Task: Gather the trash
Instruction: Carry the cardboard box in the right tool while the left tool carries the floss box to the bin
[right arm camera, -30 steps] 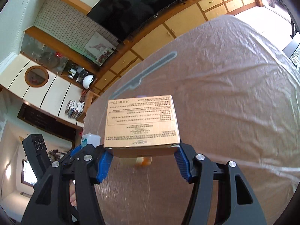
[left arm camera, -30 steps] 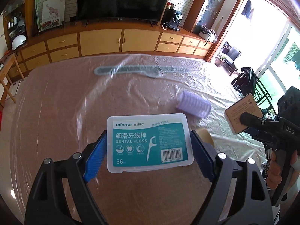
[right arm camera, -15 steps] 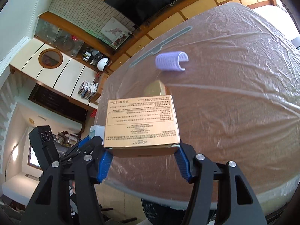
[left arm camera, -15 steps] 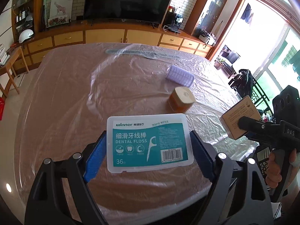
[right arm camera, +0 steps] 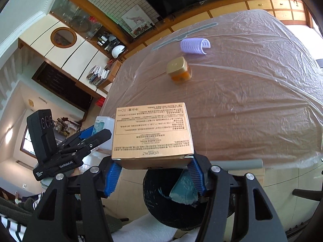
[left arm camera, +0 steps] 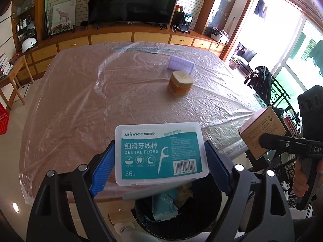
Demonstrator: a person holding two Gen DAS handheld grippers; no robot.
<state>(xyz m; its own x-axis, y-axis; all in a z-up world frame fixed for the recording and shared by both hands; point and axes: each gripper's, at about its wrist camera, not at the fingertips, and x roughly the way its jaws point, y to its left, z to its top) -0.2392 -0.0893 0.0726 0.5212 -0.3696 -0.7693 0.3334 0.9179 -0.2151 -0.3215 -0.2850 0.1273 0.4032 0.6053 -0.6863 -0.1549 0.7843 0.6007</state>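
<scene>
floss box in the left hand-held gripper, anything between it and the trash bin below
Nothing visible. The floss box hangs over the open mouth of the black bin, which holds only crumpled trash. The table edge lies behind the bin's opening.

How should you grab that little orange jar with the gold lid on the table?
Grip the orange jar across its lower body, below the gold lid, coming from the near table edge. It stands upright, its sides look flattish, and the purple roller lies apart behind it.

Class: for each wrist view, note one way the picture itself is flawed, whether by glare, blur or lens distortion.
Left wrist view: the window at right is blown out white, and the cabinets bow with fisheye curve. Right wrist view: the table edge bulges, its plastic cover glints, and the corners go dark.
</scene>
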